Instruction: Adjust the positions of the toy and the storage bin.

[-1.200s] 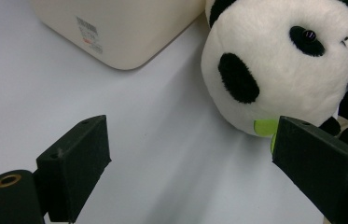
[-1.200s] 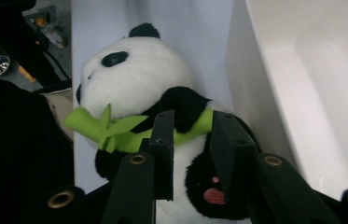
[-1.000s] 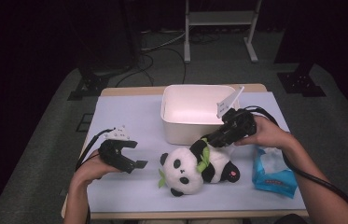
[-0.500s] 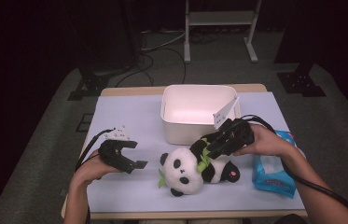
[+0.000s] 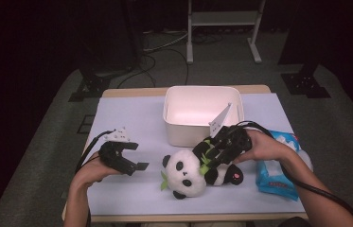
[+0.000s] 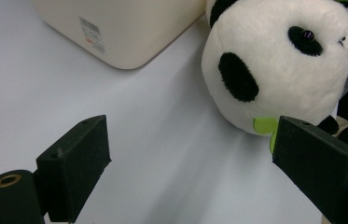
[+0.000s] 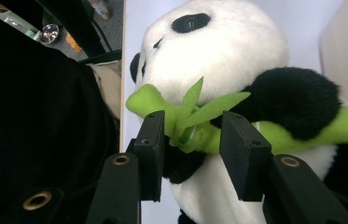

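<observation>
On the lilac-covered worktop (image 5: 131, 118), the empty white plastic bin (image 5: 202, 113) sits upper centre; the black-and-white plush panda (image 5: 195, 170) lies just below it, not yet lifted. The right tool (image 5: 210, 157), jaws just opening, straddles its green felt bamboo (image 7: 195, 119); the left tool (image 5: 134, 165) gapes wide, idle, lower left.

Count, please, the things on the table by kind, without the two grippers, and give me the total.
Plush panda: 1
White bin: 1
Blue wipes pack: 1
Total: 3
</observation>
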The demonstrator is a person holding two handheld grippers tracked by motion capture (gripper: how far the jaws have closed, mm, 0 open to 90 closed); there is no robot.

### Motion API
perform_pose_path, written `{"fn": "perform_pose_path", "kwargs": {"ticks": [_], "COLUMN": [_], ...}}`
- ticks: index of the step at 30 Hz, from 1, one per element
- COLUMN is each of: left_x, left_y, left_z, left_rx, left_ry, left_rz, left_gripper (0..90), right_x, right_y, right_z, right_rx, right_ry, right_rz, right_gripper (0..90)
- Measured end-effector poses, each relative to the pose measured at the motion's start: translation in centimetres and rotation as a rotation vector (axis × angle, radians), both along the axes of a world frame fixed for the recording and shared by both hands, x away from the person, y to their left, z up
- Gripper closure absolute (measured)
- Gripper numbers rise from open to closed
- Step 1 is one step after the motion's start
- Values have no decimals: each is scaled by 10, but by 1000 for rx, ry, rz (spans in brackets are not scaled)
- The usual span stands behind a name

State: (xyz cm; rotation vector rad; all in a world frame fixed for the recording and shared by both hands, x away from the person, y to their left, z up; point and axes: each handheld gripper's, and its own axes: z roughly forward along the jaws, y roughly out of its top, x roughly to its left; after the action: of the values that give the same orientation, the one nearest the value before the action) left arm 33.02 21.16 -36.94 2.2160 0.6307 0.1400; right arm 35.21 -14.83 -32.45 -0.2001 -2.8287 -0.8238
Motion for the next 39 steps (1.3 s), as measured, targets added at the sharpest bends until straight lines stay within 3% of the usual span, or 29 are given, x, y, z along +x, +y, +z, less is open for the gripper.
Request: {"fn": "perform_pose_path", "kwargs": {"ticks": [19, 26, 34, 39], "left_x": [1, 0, 1, 1], "left_y": [1, 1, 0, 0], "left_z": [-1, -1, -1, -1], "left_rx": [-7, -6, 1, 0], "left_ry": [1, 1, 3, 2], "left_rz": [7, 8, 2, 2], "left_gripper": [101, 101, 101, 101], "right_x": [2, 2, -2, -3], "right_y": [15, 15, 15, 17], "right_z": [-9, -7, -8, -10], "right_rx": [-9, -11, -3, -5], "right_ry": [-3, 15, -12, -47], "right_rz": [34, 52, 82, 84], "right_gripper": [658, 597, 559, 590]}}
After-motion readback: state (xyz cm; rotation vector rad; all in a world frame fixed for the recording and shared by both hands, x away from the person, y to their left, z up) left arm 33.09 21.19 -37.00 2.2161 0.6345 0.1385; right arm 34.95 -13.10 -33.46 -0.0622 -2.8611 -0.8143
